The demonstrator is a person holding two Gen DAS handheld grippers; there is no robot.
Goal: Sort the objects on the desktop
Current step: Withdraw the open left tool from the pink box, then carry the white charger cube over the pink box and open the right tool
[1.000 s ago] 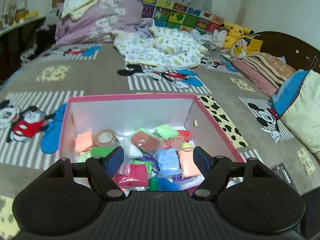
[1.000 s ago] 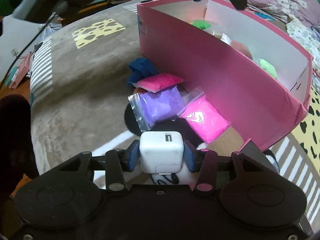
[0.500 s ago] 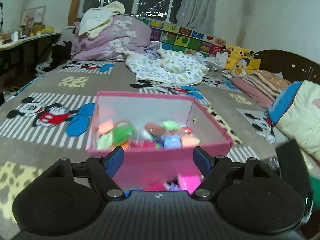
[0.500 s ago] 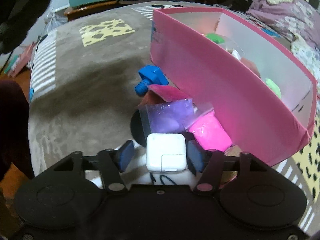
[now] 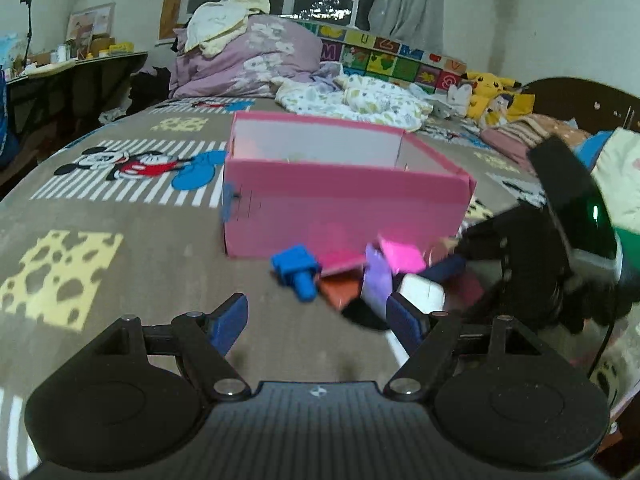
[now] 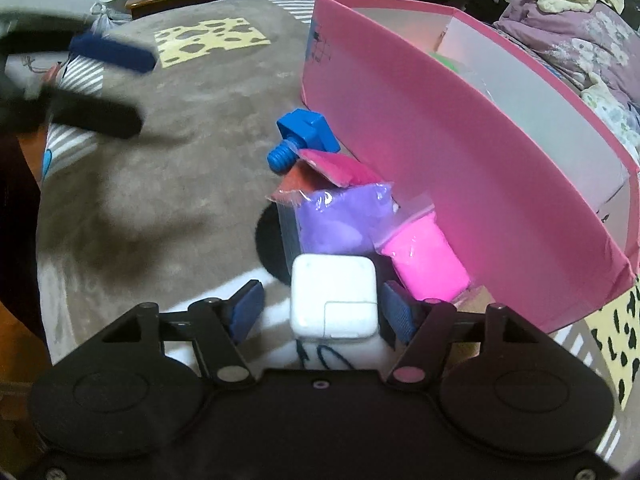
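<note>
A pink box (image 5: 344, 204) stands on the bed; it also shows in the right wrist view (image 6: 460, 148). In front of it lie a blue toy bolt (image 5: 298, 270) (image 6: 302, 136), a purple clay bag (image 6: 340, 220), a bright pink clay bag (image 6: 424, 256), a magenta bag (image 6: 340, 168) and a white charger cube (image 6: 334, 300) (image 5: 422, 292). My right gripper (image 6: 322, 314) is open, its fingers standing on either side of the charger with gaps. My left gripper (image 5: 316, 320) is open and empty, low over the bedspread in front of the bolt.
The bedspread (image 5: 100, 208) has cartoon prints. Piled bedding (image 5: 248, 56) and plush toys (image 5: 496, 92) lie at the far end. The left gripper shows blurred at the upper left of the right wrist view (image 6: 108, 54). A dark floor edge (image 6: 16, 240) lies left.
My right gripper has opened and let go of the white charger, which now rests on the bed. My left gripper has drawn back from over the box and dropped low in front of it.
</note>
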